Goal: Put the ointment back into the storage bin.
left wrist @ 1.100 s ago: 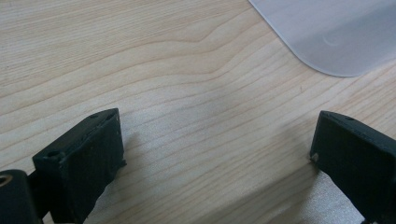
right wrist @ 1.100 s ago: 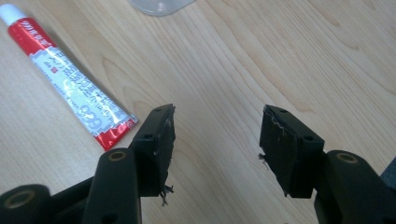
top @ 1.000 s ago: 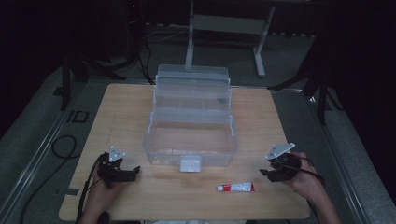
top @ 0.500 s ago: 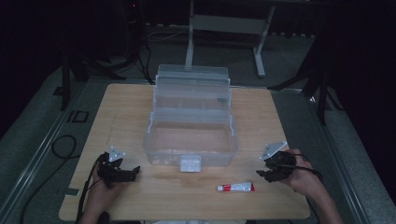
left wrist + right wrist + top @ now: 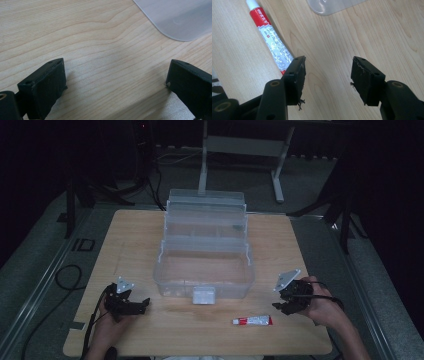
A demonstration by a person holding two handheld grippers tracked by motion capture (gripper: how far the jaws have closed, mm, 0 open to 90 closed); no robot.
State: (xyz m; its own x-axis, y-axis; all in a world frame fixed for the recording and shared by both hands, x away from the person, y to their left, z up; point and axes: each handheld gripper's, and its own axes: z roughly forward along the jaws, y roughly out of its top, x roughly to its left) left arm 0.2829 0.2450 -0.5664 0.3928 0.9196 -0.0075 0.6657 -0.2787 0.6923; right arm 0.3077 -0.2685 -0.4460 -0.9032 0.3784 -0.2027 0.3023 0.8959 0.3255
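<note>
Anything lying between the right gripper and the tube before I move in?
Nothing: in the high view, bare wooden table separates the right gripper from the tube; the right gripper view shows the tube beside one jaw.

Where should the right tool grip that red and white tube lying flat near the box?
Grip the tube across its flat mid-body, coming from above with the jaws straddling its narrow width. It lies flat on the table, clear of the box, cap end pointing away from the open right tool.
</note>
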